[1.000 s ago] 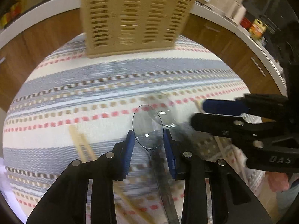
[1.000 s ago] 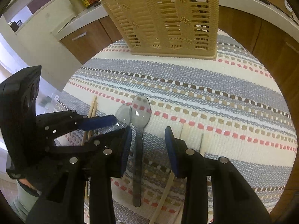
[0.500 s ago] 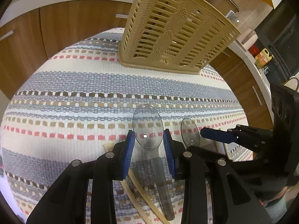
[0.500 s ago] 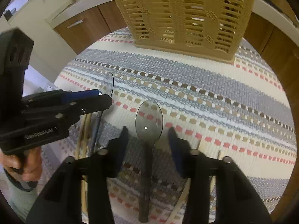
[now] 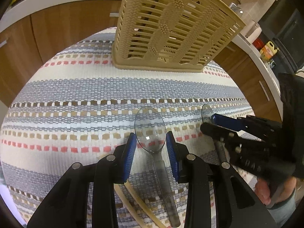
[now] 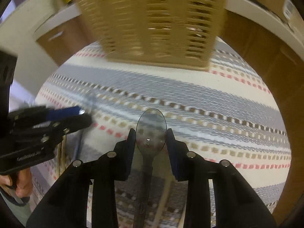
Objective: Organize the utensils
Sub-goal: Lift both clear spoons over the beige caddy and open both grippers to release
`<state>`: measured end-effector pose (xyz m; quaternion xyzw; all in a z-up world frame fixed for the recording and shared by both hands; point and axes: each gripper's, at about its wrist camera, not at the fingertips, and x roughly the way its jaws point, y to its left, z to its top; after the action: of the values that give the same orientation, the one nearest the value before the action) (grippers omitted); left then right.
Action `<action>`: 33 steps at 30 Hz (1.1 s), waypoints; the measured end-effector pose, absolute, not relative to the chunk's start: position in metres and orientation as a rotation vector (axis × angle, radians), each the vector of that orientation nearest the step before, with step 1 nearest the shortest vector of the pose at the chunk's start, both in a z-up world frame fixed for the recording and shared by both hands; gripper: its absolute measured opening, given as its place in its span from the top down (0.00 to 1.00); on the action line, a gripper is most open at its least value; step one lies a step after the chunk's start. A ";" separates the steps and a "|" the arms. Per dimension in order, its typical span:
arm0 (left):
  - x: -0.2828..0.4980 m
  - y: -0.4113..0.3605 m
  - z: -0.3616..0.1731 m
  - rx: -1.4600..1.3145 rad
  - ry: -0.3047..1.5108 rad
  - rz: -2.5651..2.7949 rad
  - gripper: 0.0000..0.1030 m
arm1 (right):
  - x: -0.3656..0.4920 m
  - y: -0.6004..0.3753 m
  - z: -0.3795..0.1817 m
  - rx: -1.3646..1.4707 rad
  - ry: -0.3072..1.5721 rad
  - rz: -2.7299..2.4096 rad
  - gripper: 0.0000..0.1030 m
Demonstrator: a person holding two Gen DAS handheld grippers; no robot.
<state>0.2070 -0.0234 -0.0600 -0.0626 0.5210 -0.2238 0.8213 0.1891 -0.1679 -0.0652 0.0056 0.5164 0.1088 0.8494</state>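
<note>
Two grippers, each with a clear plastic spoon between its jaws, in front of a beige slatted basket on a striped cloth.

Left wrist view: the left gripper (image 5: 151, 144) clamps the bowl of a clear spoon (image 5: 150, 131), its blue pads pressed to both edges, well in front of the basket (image 5: 171, 28); the handle runs back under the tool, over wooden chopsticks (image 5: 136, 203) lying on the striped cloth (image 5: 76, 95). The right gripper (image 5: 207, 122), front and right of the basket, holds a second spoon (image 5: 206, 111). Right wrist view, blurred: the right gripper (image 6: 151, 142) is closing its jaws on the second spoon's (image 6: 151, 131) bowl, pads touching its edges, in front of the basket (image 6: 152, 19). The left gripper (image 6: 83, 115) shows front-left of the basket.
</note>
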 end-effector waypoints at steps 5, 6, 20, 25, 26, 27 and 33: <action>0.215 -0.019 -0.059 -0.138 1.120 -0.470 0.63 | 0.190 -0.167 -0.064 -0.008 1.088 0.218 0.71; 0.217 -0.021 -0.058 -0.127 1.121 -0.465 0.62 | 0.190 -0.167 -0.064 -0.010 1.090 0.221 0.71; 0.218 -0.036 -0.046 -0.069 1.054 -0.387 0.70 | 0.183 -0.163 -0.053 0.000 1.024 0.257 0.71; 0.199 -0.013 -0.016 -0.142 0.922 -0.415 0.70 | 0.166 -0.170 -0.021 0.019 0.909 0.288 0.71; 0.194 -0.010 -0.006 -0.156 0.891 -0.422 0.70 | 0.163 -0.173 -0.013 0.022 0.884 0.293 0.71; 0.189 -0.006 0.007 -0.168 0.853 -0.425 0.70 | 0.160 -0.175 -0.004 0.025 0.854 0.296 0.71; 0.170 0.014 0.081 -0.215 0.615 -0.424 0.70 | 0.144 -0.181 0.055 0.051 0.675 0.313 0.71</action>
<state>0.1703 0.0140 0.0807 -0.1047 0.2999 -0.2065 0.9254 0.1443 -0.1809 0.0547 0.0250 0.3295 0.1531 0.9313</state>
